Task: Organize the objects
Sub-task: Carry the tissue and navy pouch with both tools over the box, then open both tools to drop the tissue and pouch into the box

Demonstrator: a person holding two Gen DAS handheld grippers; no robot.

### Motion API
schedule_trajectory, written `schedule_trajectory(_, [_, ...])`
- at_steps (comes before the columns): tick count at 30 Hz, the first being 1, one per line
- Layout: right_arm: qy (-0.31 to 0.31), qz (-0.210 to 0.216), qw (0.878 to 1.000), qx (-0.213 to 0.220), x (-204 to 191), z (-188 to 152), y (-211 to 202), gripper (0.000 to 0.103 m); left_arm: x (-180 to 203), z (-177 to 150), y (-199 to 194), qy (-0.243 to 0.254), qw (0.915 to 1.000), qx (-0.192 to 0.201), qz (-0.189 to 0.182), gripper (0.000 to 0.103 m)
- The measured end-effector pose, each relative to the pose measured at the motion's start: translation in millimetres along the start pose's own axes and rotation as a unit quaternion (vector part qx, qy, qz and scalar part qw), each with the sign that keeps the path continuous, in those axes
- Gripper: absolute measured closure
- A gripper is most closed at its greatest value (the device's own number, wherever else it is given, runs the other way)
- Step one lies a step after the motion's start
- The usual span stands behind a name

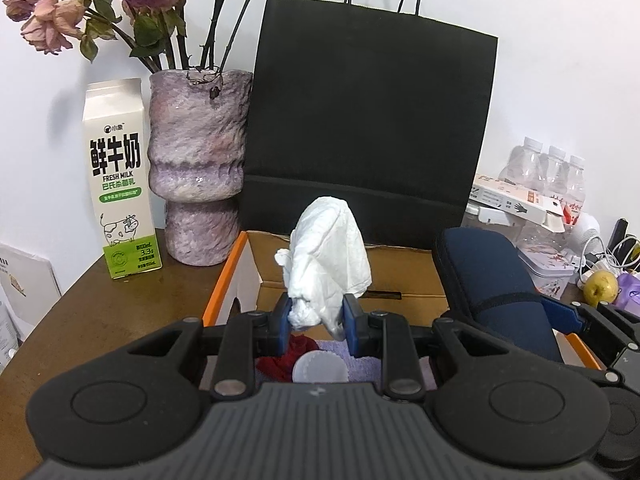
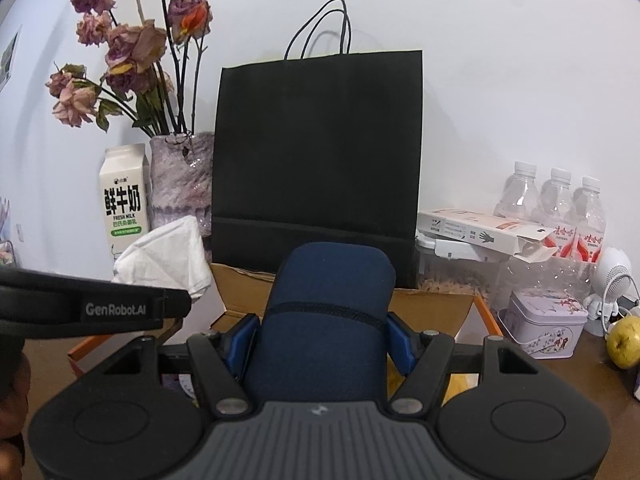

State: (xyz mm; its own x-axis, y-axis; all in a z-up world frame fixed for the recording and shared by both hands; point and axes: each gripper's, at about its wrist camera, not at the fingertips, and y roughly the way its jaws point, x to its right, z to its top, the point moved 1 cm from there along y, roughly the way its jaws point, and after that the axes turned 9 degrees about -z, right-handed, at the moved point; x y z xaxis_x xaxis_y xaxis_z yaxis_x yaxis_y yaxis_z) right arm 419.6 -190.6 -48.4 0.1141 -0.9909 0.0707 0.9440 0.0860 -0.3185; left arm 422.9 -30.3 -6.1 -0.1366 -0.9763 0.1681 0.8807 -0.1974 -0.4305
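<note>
My left gripper [image 1: 317, 320] is shut on a crumpled white tissue [image 1: 330, 254] and holds it above an open cardboard box [image 1: 400, 276] with an orange rim. Inside the box lie a red cloth [image 1: 280, 362], a white round lid [image 1: 320, 368] and a purple towel [image 1: 360, 360]. My right gripper [image 2: 322, 340] is shut on a dark blue zippered case [image 2: 330, 300], held over the right part of the same box [image 2: 432, 308]. The case [image 1: 492, 280] also shows at the right of the left wrist view, and the tissue [image 2: 168, 256] at the left of the right wrist view.
A black paper bag [image 1: 368, 120] stands behind the box. A milk carton [image 1: 120, 180] and a purple vase [image 1: 198, 168] with dried roses stand at the left. At the right are water bottles [image 2: 556, 208], a flat carton [image 2: 480, 232], a tin [image 2: 544, 324] and a yellow-green fruit [image 2: 626, 340].
</note>
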Motion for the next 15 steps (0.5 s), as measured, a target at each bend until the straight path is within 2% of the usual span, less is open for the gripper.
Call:
schedule_trajectory(13, [-0.019, -0.007, 1.0, -0.01, -2, 1, 26, 0.037, -8, 6, 25, 0.007, 0.9999, -0.006, -0.004, 0.076])
schedule_trajectory(15, [-0.021, -0.008, 1.0, -0.014, -2, 0, 29, 0.037, -9, 7, 27, 0.007, 0.9999, -0.009, -0.006, 0.074])
